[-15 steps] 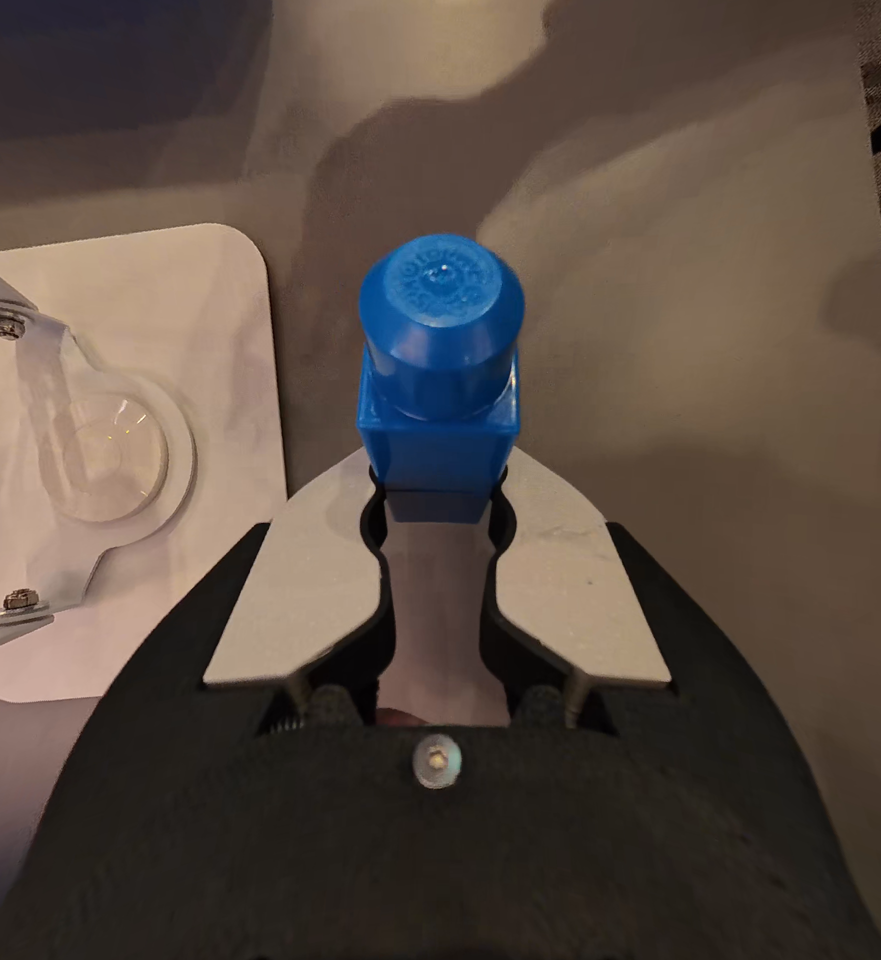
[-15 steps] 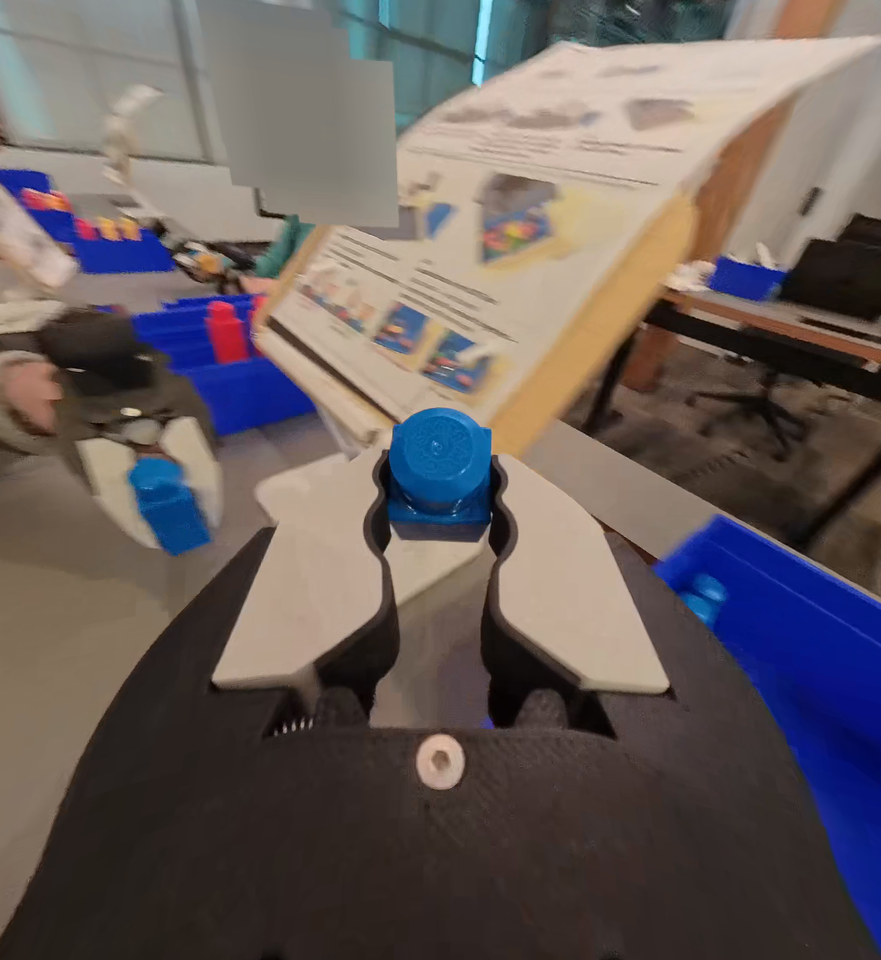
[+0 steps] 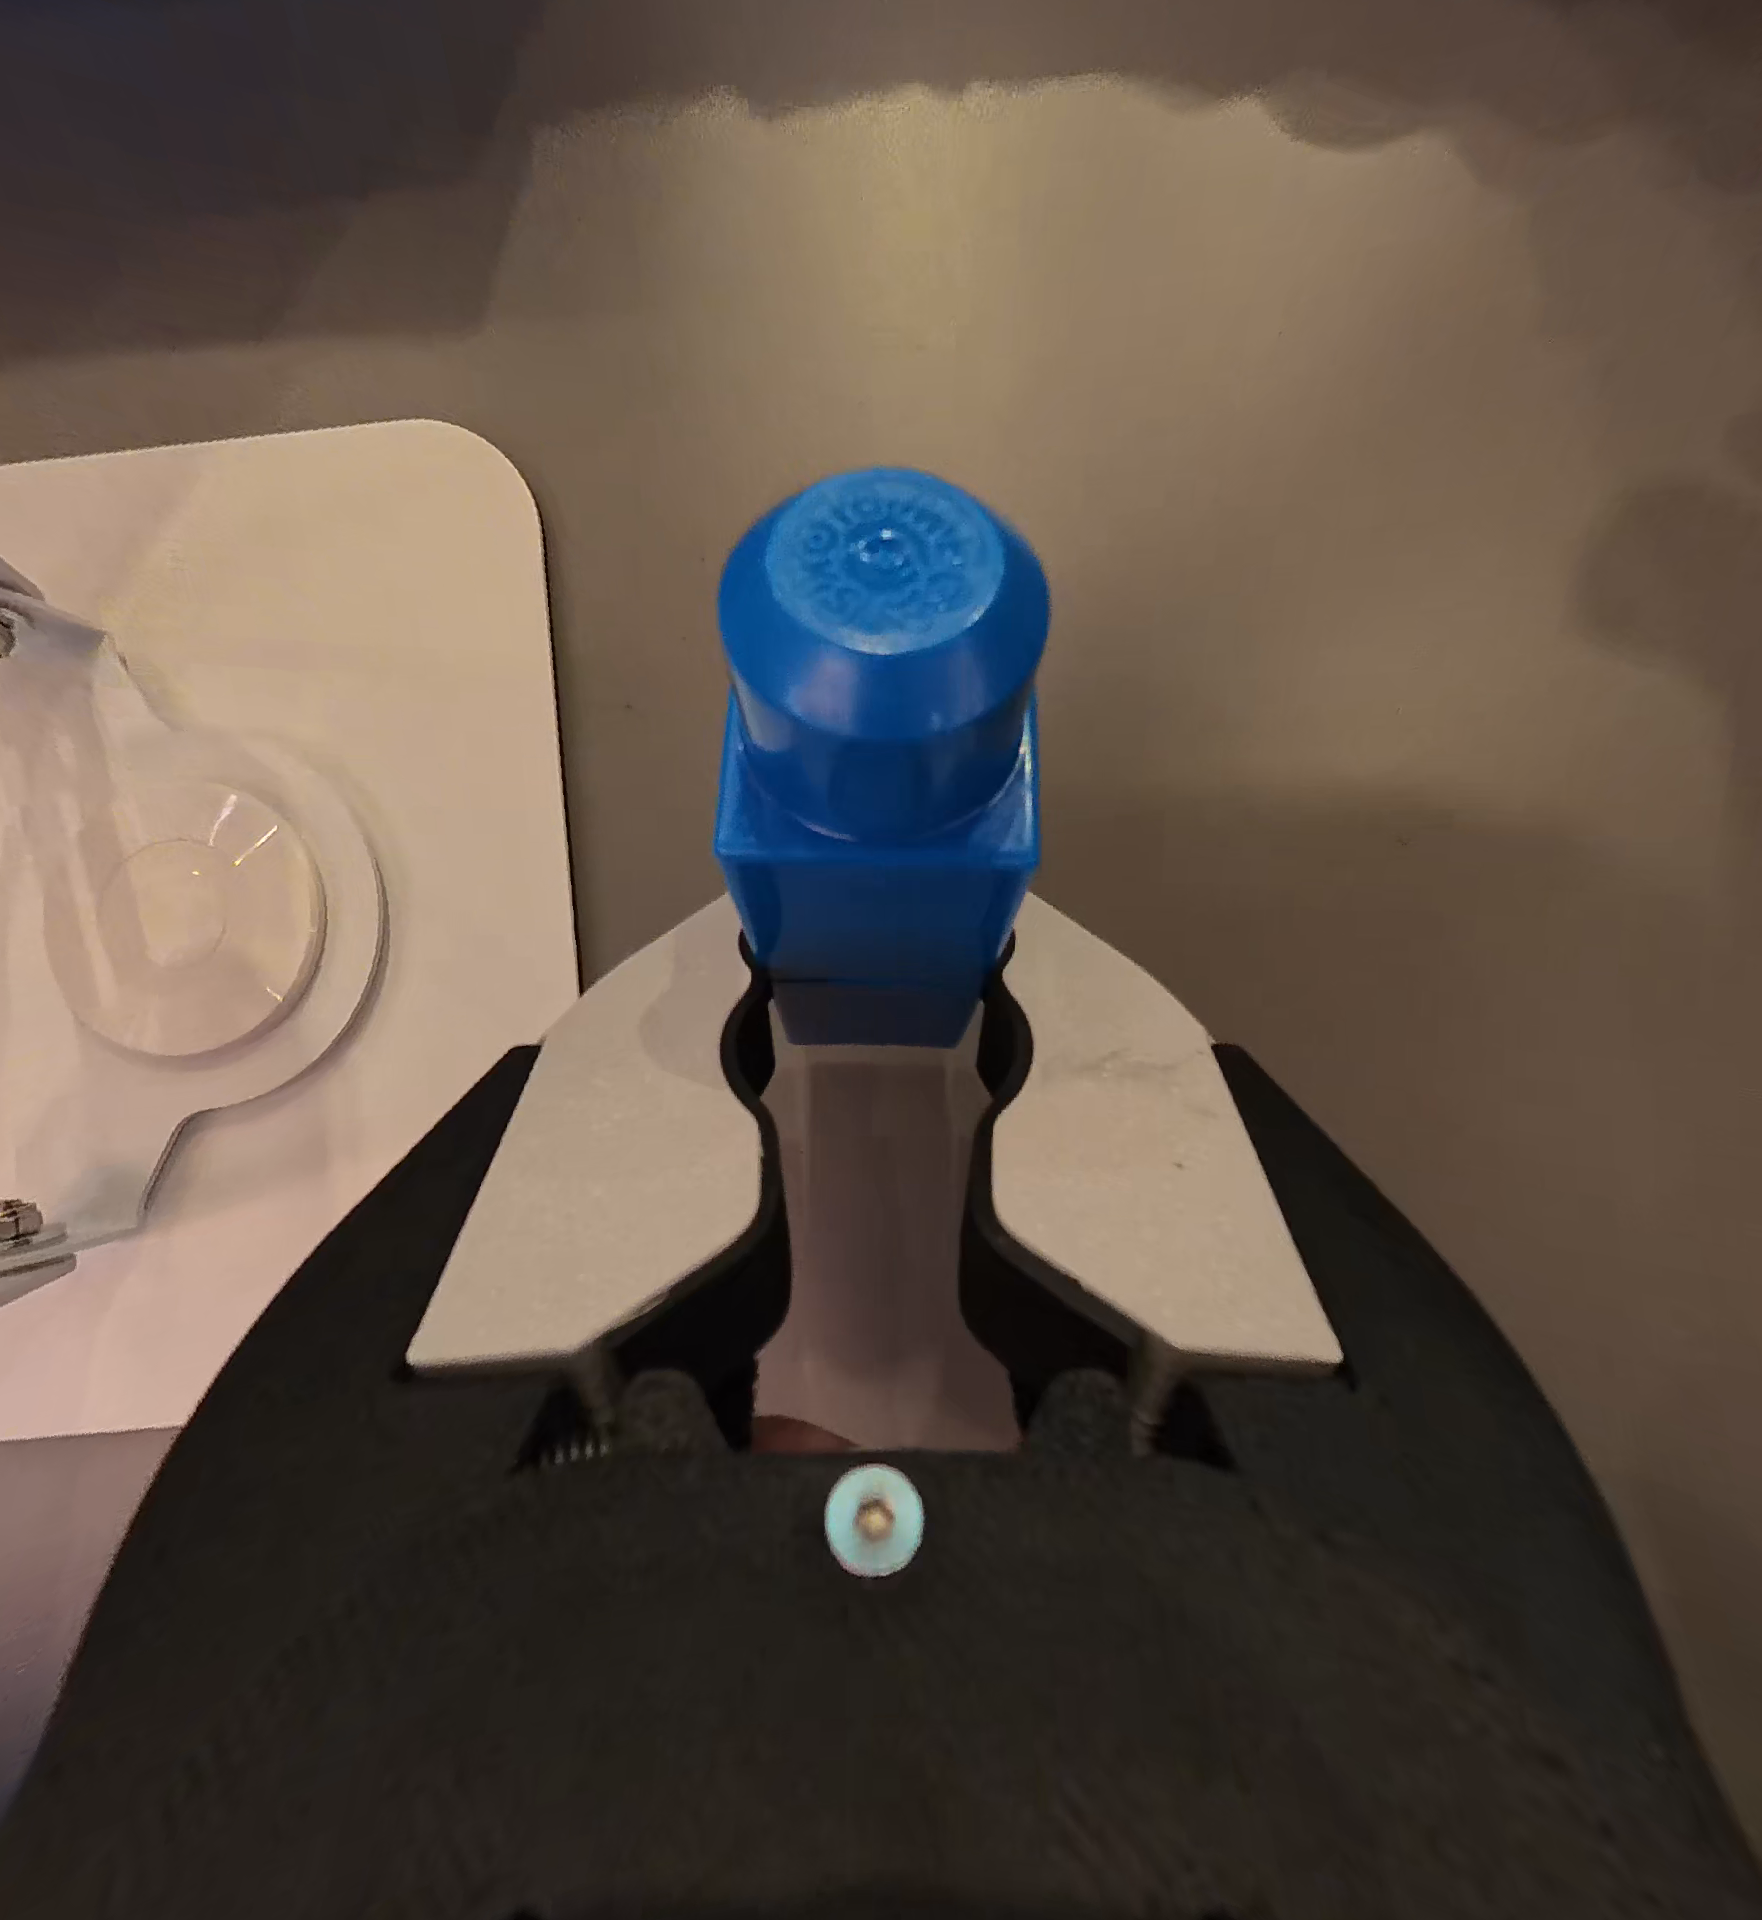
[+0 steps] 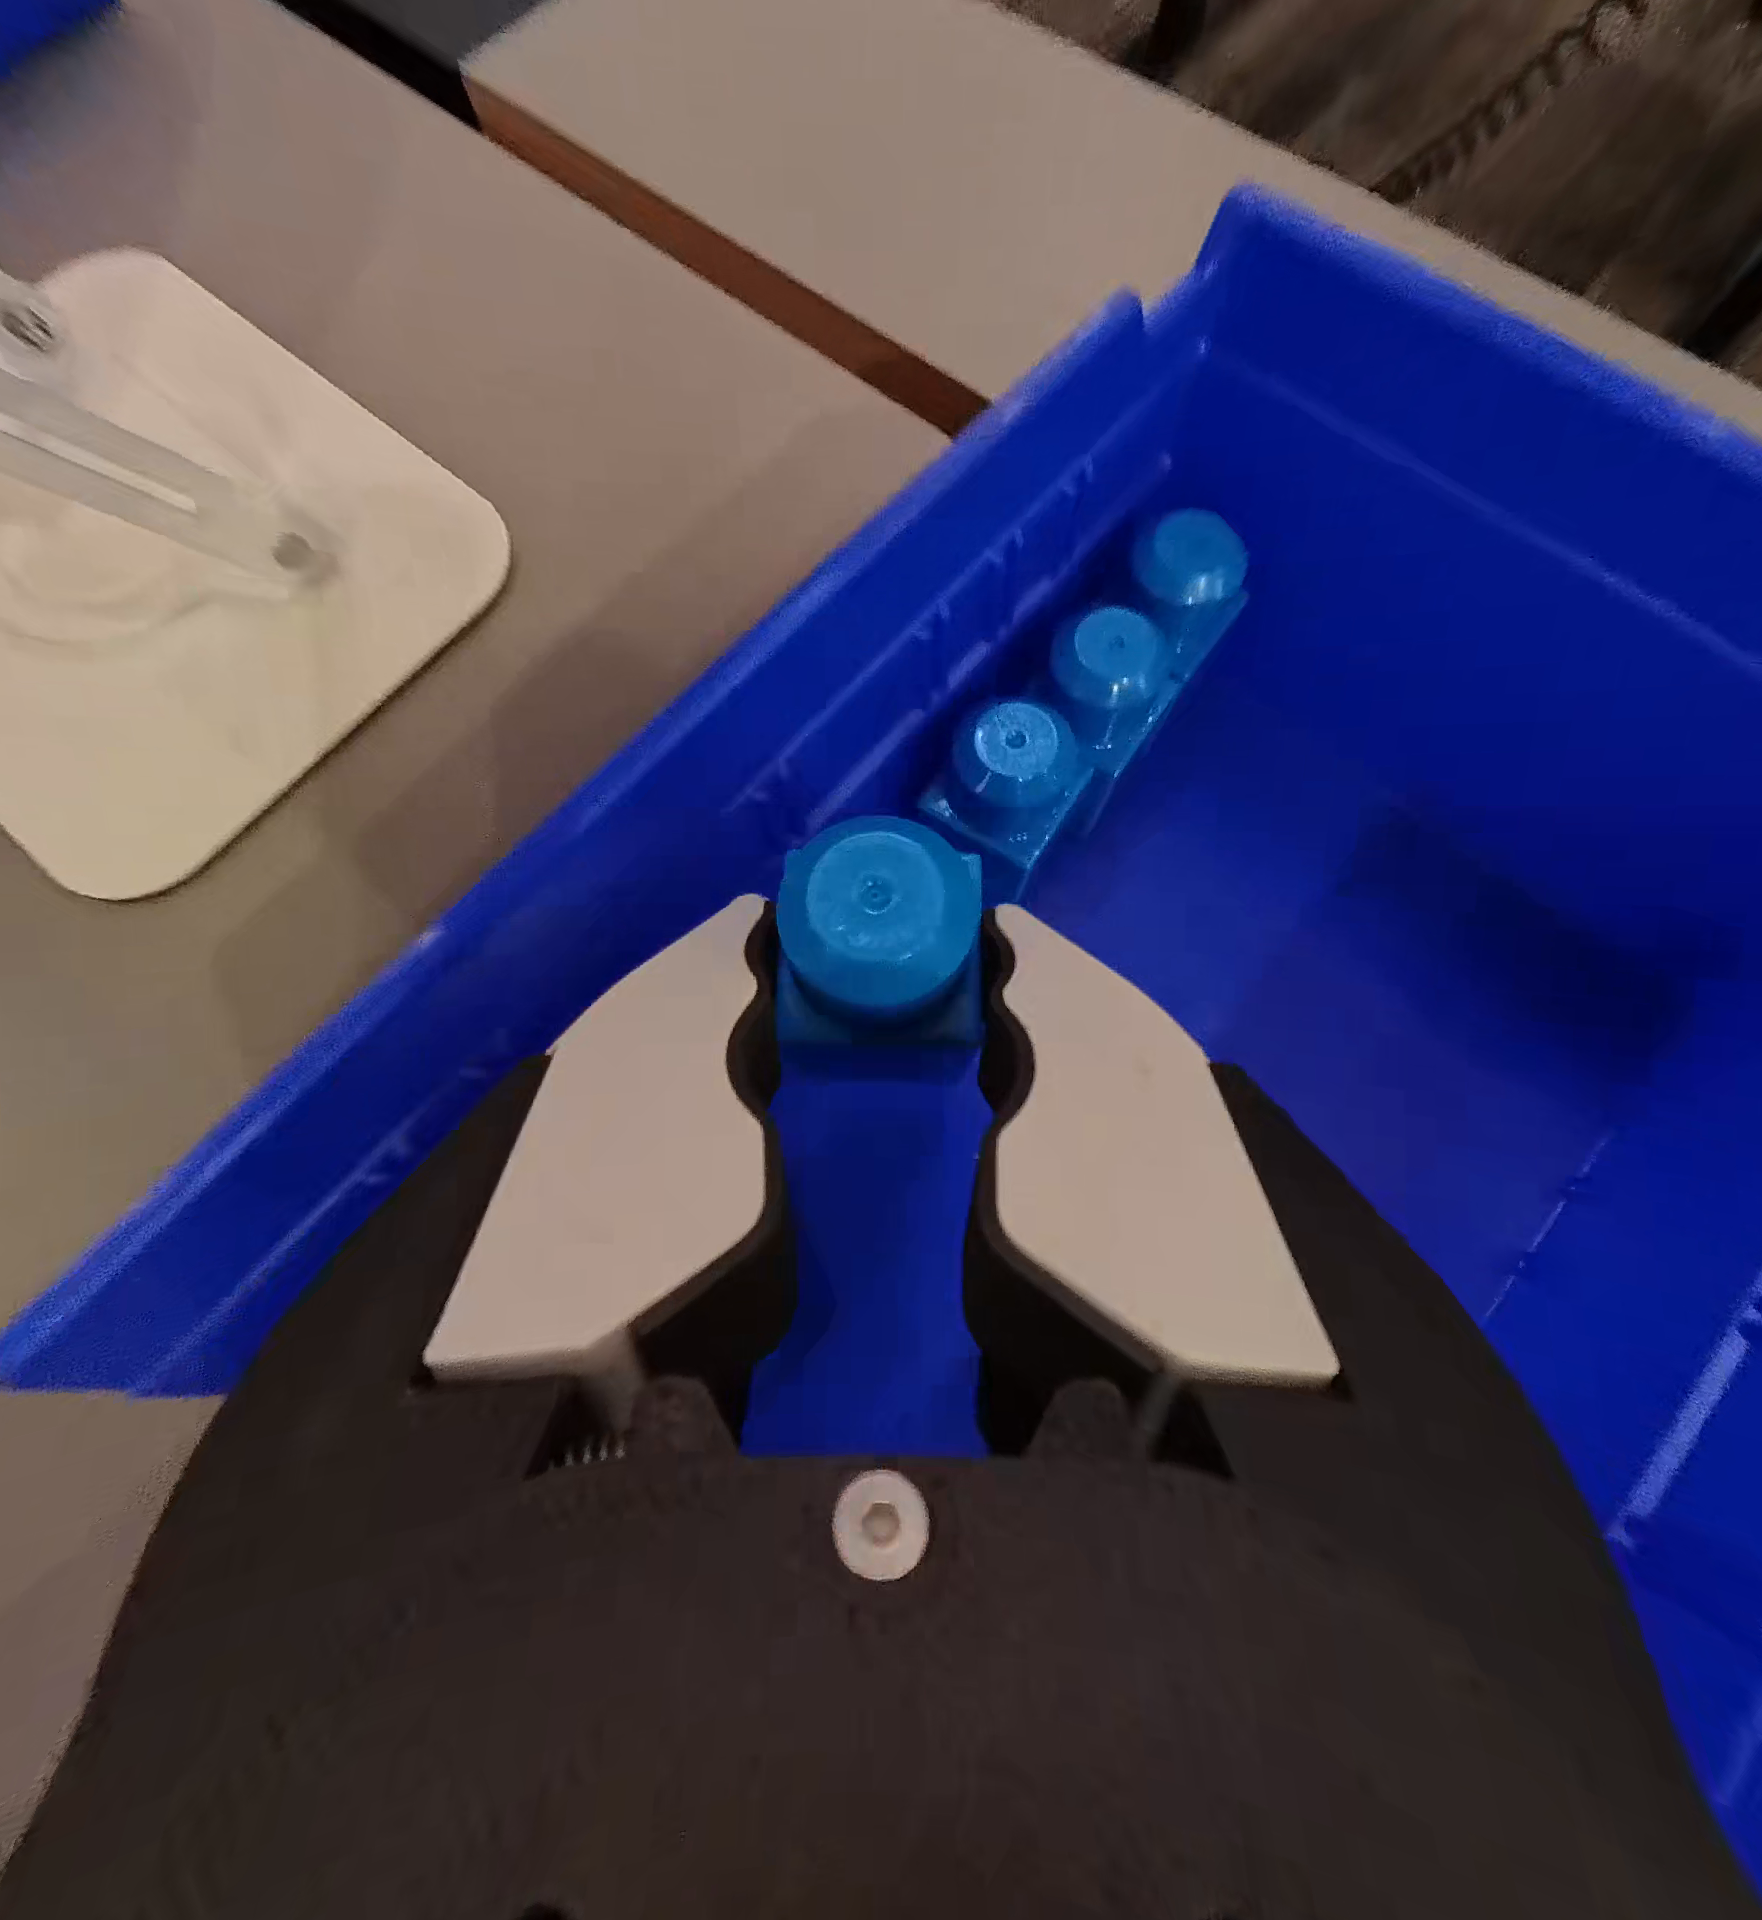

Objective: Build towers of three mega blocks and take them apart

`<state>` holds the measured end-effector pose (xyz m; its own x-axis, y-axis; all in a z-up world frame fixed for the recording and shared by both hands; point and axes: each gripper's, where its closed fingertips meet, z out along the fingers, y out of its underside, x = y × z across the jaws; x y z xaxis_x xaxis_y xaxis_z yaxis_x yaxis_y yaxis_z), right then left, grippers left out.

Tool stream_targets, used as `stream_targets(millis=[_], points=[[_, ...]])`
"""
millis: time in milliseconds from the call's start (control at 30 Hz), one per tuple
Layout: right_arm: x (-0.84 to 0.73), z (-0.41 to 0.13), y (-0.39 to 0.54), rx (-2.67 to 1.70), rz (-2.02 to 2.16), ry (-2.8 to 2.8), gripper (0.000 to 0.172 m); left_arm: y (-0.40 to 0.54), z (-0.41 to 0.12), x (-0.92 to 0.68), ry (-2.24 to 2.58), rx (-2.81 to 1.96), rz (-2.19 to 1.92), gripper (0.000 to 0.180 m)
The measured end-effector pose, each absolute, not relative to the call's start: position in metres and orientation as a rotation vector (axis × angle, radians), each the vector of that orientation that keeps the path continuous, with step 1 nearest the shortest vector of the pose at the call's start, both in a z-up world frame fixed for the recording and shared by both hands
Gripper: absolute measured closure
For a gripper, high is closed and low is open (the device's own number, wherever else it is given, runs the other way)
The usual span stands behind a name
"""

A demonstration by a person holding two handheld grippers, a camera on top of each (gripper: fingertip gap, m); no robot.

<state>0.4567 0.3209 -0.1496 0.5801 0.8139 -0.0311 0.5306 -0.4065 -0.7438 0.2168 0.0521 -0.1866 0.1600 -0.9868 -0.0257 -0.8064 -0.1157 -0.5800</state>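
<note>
- Nearest to you, your left gripper [image 3: 879, 977] shows a matte black, grainy printed body with pale flat finger plates; its jaws are clamped on a blue block [image 3: 877, 831], glossy plastic with a square base and one round tapered stud pointing away at 12 o'clock.
- Under that block lies a smooth grey-beige tabletop [image 3: 1324, 623].
- At 9 o'clock from the block sits a white rounded-corner base plate [image 3: 420, 582] carrying a clear plastic bracket [image 3: 202, 935] held by small metal screws.
- Your right gripper [image 4: 877, 997], of the same build, is closed on a second blue single-stud block [image 4: 872, 935], its pads pressed against the square base.
- This block hangs over a deep blue plastic bin [image 4: 1479, 727] with ribbed walls.
- Beyond it, at 1 o'clock, a translucent blue three-stud block [image 4: 1095, 707] lies along the bin's wall.
</note>
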Motion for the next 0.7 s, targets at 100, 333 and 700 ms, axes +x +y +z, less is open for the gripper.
stream_targets(millis=[100,333,700], points=[[0.458,-0.176,0.327,-2.180,0.491,-1.105,0.135,0.053,-0.190,0.216,1.696,-1.988,-0.522,0.145],[0.459,-0.210,0.329,-2.307,0.478,-1.144,0.134,0.055,-0.196,0.215,1.700,-2.004,-0.532,0.145],[0.485,-0.184,0.312,-2.340,0.371,-1.233,0.139,0.053,-0.192,0.214,1.701,-1.997,-0.528,0.145]])
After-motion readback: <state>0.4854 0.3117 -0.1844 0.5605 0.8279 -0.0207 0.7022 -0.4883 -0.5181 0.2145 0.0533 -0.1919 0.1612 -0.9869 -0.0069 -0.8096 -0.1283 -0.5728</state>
